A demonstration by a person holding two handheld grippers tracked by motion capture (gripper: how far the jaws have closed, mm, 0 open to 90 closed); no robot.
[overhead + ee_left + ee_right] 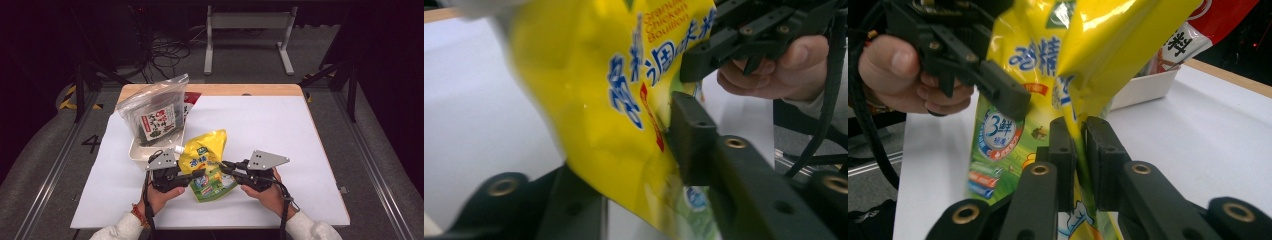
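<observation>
A yellow and green seasoning pouch (207, 165) with blue lettering is held up over the front middle of the table between both grippers. My left gripper (196, 175) clamps its left side; in the left gripper view the pouch (599, 100) fills the gap between the jaws of that gripper (631, 160), and both pads touch it. My right gripper (226, 168) pinches the pouch's right edge. In the right gripper view that gripper (1079, 135) has its jaws tight on a thin fold of the pouch (1088, 45), with the left gripper's fingers (1003, 95) on the pouch beyond.
A clear zip bag holding a dark seaweed packet (155, 112) stands in a white tray (136, 152) at the left. A red packet (192, 97) lies behind it. A white sheet (280, 125) covers the wooden table. A metal stand (247, 22) is on the floor beyond.
</observation>
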